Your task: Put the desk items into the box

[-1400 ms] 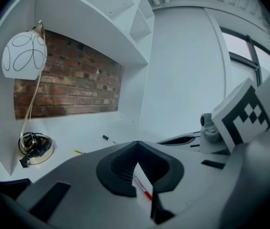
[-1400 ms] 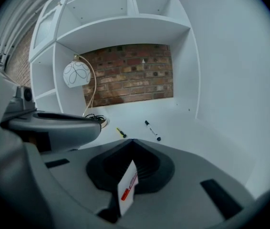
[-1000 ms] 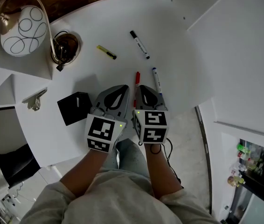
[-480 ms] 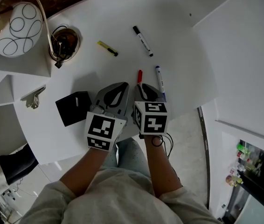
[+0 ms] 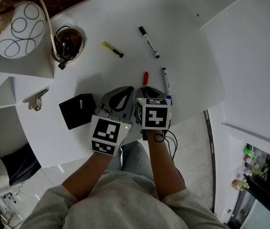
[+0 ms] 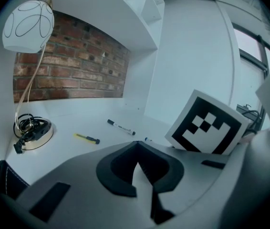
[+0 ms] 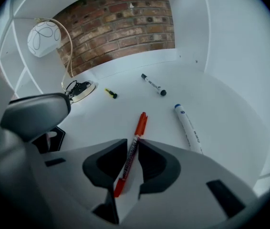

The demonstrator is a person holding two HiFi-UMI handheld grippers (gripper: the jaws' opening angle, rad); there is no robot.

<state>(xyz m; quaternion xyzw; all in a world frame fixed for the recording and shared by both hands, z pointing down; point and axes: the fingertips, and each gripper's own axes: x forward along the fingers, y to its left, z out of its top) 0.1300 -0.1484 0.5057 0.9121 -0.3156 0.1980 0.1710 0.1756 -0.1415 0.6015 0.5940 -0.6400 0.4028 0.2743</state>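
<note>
Right gripper view: red pen point(image 7: 141, 123) between right gripper point(image 7: 133, 140) jaws, narrowly apart, just opening; head view hides it. Left gripper point(image 6: 135, 145) closed, empty.

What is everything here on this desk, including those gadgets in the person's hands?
Desk: one, white, under everything.
Lamp: one, white globe shade, far left.
Metal clip: one, silvery, left shelf.
Highlighter: one, yellow, near the lamp's base.
Black-capped marker: one, white, far middle.
Red pen: one, red, near side, middle.
Blue-capped marker: one, white, right of the pen.
Box: one, black, near side, left.
Left gripper: one, grey, jaws together, empty.
Right gripper: one, grey, jaws just been opening, astride the pen.
</note>
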